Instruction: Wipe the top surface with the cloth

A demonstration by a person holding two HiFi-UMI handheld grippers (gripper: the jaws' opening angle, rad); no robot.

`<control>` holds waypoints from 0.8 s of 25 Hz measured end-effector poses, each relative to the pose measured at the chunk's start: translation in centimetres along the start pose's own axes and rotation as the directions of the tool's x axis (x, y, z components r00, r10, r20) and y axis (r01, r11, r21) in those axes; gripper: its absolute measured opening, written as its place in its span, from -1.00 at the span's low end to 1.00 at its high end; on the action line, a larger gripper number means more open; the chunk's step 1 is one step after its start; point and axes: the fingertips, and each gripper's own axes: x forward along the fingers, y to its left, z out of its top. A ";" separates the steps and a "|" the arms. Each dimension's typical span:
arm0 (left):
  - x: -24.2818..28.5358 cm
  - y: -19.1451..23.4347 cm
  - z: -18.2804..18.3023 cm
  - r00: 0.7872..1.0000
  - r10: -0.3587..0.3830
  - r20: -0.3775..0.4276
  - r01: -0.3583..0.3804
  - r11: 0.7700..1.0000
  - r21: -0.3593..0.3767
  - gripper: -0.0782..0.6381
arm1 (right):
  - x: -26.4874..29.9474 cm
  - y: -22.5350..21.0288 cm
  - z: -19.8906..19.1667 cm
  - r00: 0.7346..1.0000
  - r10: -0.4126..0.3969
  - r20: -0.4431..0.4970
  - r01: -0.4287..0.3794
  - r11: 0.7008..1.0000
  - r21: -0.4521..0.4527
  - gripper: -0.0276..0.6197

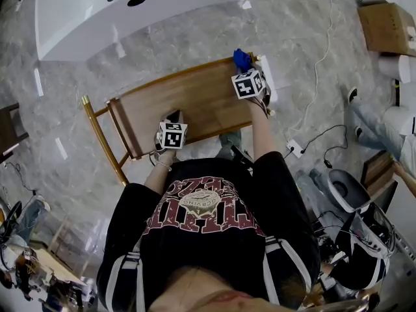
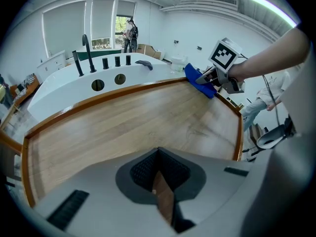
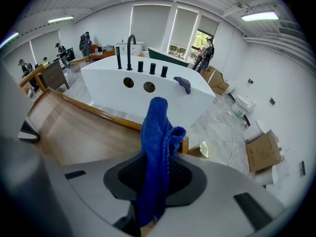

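My right gripper [image 3: 155, 181] pinches the blue cloth [image 3: 157, 132] at the far right corner of the wooden top [image 1: 195, 103]. Only a bunched fold is caught, so I judge a drag could tug it loose, or my jaws could scrape the wood. The cloth stands crumpled and narrow, not spread flat. My left gripper [image 2: 160, 181] sits by the front edge, jaws almost together, empty.
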 end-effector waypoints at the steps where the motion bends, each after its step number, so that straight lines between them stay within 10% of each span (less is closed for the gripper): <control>1: -0.1 0.0 -0.1 1.000 0.001 -0.001 -0.001 1.000 -0.001 -0.65 | 0.0 -0.1 -0.1 1.000 -0.002 -0.001 0.002 1.000 0.004 -0.64; 20: 2.0 -1.6 1.7 1.000 0.010 0.000 -0.010 1.000 -0.003 -0.65 | 1.2 -4.5 -1.3 1.000 -0.015 0.010 0.015 0.998 0.065 -0.64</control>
